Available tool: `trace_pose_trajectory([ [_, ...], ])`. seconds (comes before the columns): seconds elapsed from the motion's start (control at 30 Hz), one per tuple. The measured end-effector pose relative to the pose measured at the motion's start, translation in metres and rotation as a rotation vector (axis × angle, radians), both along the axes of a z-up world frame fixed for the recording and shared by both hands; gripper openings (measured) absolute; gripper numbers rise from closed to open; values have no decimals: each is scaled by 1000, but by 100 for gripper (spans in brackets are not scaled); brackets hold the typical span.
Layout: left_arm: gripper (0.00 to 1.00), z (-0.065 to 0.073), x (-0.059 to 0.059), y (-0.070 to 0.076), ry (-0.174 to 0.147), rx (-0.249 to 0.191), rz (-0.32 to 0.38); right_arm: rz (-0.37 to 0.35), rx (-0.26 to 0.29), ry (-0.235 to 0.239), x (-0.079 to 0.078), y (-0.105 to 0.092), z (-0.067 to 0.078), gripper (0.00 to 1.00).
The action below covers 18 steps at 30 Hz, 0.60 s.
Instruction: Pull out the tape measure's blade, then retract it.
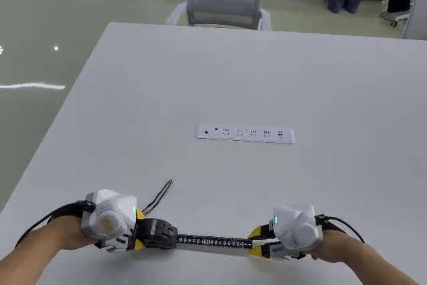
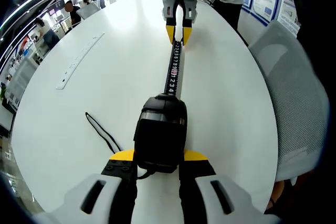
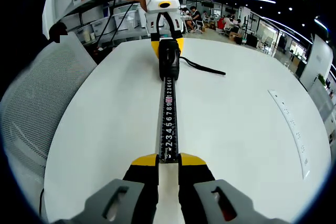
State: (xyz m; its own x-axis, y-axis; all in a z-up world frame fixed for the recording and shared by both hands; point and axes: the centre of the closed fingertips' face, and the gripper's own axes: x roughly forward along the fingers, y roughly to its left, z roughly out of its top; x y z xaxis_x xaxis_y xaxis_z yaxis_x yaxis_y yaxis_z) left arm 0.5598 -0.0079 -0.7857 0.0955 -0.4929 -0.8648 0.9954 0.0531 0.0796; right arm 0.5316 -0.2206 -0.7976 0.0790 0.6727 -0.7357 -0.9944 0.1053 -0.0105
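– Left gripper (image 1: 140, 230): what has it got?
– Its jaws are clamped on the tape measure (image 1: 157, 233), low in the left of the head view. In the left gripper view the yellow-tipped jaws press both sides of the black case (image 2: 161, 132) at bottom centre.
– And the right gripper (image 1: 257, 242)?
– Low and right of centre in the head view, pinched shut on the far end of the blade (image 1: 213, 240). The blade is drawn out and runs straight between the two grippers, just over the white table (image 1: 267, 71).
– Any writing?
– White numerals on the black blade (image 3: 168, 119). In the right gripper view they read 2 to 9 going up the frame, then a red mark, then 1 2 3 4. Lettering on the case is too blurred to read.
– How does the case look?
– Chunky, dark, with a grey band near its mouth. A thin black strap (image 1: 158, 196) lies looped on the table beside it.
– Anything hidden?
– The blade's tip sits between the right gripper's (image 3: 168, 160) jaws, so its hook seems covered. A white power strip (image 1: 245, 133) lies mid-frame, and its markings are too small to read.
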Motion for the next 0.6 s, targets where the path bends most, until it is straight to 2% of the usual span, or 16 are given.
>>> trace_pose_trajectory([
  [0.6,26,0,1,0,0,2,4,-4,-12,-2,0,-11,0,12],
])
